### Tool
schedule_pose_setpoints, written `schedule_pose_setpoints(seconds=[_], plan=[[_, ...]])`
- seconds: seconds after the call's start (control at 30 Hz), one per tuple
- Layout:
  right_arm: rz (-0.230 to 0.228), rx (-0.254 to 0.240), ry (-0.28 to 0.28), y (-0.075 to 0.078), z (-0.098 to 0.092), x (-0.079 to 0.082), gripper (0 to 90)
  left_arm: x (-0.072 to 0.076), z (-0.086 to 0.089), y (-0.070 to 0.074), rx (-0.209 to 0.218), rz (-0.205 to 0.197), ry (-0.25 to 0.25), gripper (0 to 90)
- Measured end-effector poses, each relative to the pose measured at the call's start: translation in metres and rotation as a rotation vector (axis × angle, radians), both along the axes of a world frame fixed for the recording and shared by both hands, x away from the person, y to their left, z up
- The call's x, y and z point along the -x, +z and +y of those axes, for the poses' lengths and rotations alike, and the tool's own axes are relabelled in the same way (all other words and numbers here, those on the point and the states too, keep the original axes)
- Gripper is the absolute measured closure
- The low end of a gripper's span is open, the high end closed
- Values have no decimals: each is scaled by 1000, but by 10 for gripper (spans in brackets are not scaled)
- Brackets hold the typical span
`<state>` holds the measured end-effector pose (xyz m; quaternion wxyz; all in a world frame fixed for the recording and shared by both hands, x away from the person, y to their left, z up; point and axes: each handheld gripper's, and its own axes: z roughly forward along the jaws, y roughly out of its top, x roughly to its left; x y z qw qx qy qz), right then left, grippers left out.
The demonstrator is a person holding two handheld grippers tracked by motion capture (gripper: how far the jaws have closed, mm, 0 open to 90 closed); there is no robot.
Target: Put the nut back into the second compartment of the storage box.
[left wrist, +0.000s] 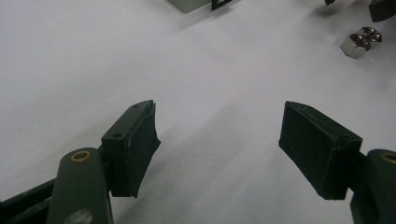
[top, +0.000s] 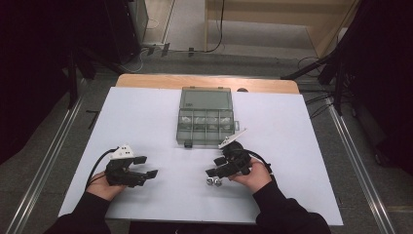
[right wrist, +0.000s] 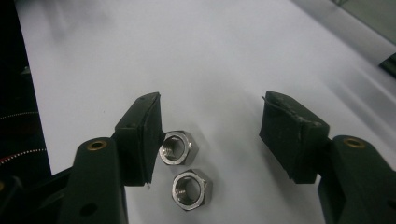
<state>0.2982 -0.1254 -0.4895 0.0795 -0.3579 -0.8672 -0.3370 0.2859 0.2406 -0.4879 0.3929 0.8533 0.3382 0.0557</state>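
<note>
Here, hovering low over two steel hex nuts (right wrist: pixel 182 168) lying side by side on the white counter (top: pixel 146 122): right tool (right wrist: pixel 210 128), jaws wide apart, gripping nothing, left pad just beside the farther nut. Resting apart, left tool (left wrist: pixel 219 140), gaping, empty.

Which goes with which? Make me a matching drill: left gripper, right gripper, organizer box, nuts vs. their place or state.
Things:
1. left gripper
2. right gripper
3. organizer box
4. two hex nuts

Place or state:
A. lid up, at the middle of the table, far side
B. jaws wide, bare white sheet between them
C. side by side on the sheet, near the person
D. jaws open, straddling a nut

Pairs: 1-B, 2-D, 3-A, 4-C
</note>
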Motion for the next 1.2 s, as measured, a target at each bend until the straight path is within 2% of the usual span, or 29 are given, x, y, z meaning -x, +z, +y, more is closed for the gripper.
schedule_pose_setpoints(seconds=[0.47, 0.67, 0.77, 0.8, 0.9, 0.97, 1.07, 1.13, 1.2], plan=[[-14, 84, 44, -6, 14, 15, 480, 0, 0, 0, 2, 2, 1, 272], [-52, 142, 63, -4, 20, 22, 559, 0, 0, 0, 2, 4, 2, 272], [-57, 164, 76, -3, 24, 25, 669, 0, -1, 0, 2, 4, 1, 272], [-77, 185, 90, -3, 24, 26, 669, 0, -1, 0, 0, 4, 1, 272], [-82, 190, 97, -3, 26, 26, 669, 0, -1, 0, 0, 5, 0, 272], [-79, 174, 105, -4, 24, 25, 670, 0, -2, -1, 0, 4, 0, 272], [-110, 167, 136, -5, 23, 24, 672, 0, -3, -1, 0, 8, -1, 272], [-123, 178, 135, -5, 24, 26, 678, 0, -4, 0, 0, 10, -4, 272], [-116, 187, 129, -4, 26, 26, 681, 0, -4, -1, 0, 10, -7, 272]])
